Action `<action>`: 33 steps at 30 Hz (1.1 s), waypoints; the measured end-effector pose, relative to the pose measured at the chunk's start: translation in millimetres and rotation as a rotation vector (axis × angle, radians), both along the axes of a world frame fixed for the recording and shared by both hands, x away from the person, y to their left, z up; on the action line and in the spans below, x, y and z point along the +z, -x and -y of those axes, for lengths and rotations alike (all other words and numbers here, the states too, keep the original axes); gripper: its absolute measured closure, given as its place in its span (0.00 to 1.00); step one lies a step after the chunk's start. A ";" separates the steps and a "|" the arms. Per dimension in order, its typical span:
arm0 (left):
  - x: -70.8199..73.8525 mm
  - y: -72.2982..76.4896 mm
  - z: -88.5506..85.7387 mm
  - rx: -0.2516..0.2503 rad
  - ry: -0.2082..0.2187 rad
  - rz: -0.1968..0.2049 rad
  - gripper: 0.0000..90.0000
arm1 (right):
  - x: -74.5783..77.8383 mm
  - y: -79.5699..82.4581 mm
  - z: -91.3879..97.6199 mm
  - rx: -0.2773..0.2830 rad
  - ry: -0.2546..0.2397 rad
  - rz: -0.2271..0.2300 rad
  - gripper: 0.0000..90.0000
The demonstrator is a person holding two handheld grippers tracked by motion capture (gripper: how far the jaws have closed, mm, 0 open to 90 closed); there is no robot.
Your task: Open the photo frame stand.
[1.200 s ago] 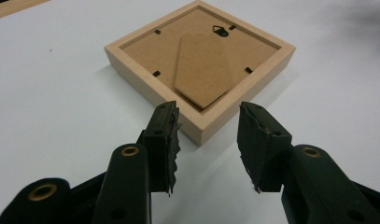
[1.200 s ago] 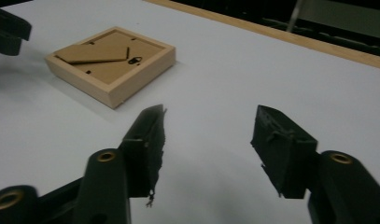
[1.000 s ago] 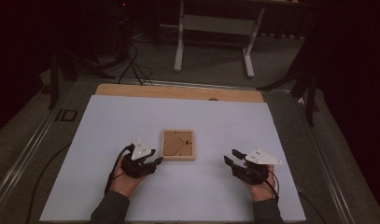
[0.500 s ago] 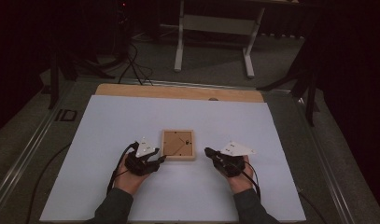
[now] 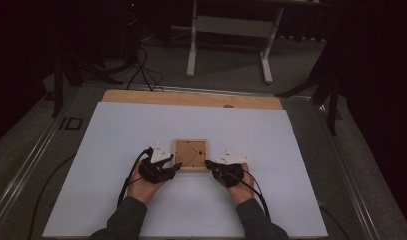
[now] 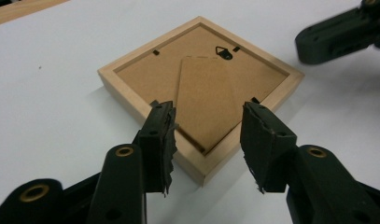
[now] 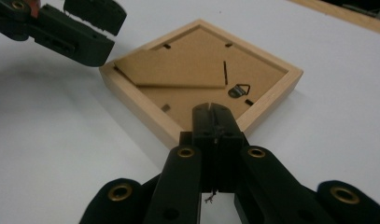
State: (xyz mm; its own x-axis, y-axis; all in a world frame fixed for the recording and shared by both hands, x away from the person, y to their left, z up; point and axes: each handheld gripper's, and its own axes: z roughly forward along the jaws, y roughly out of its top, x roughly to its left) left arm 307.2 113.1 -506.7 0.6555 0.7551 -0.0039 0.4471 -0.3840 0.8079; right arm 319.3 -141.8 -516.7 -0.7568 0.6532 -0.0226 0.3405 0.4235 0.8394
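The left gripper (image 6: 208, 140) is standing with jaws apart, straddling the near corner of the wooden picture frame (image 6: 201, 88), which is lying face down. The right gripper (image 7: 214, 122) is sitting with jaws together, nothing between them, at another frame corner; its view is showing the hanger hook (image 7: 239, 90) close up

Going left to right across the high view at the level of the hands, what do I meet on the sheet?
Left tool → wooden picture frame, lying back side up → right tool, with the white sheet under all three.
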 end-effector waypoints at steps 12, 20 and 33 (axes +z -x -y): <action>-4.9 -9.6 14.7 0.008 -0.033 0.019 0.56 | -7.7 -0.9 -3.9 -0.008 0.010 -0.028 1.00; -8.9 -13.5 18.4 -0.005 -0.063 0.007 0.55 | -8.8 0.3 -3.5 -0.011 -0.002 -0.026 1.00; -11.8 -25.9 22.6 0.007 -0.040 -0.071 0.55 | -9.9 1.2 -2.9 -0.010 -0.007 -0.019 1.00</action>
State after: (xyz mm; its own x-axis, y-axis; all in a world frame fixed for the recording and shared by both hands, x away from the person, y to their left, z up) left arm 333.1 90.6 -518.5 0.6497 0.7599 -0.0196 0.5053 -0.4125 0.7580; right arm 318.1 -138.9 -526.6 -0.7507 0.6607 -0.0036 0.3605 0.4141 0.8358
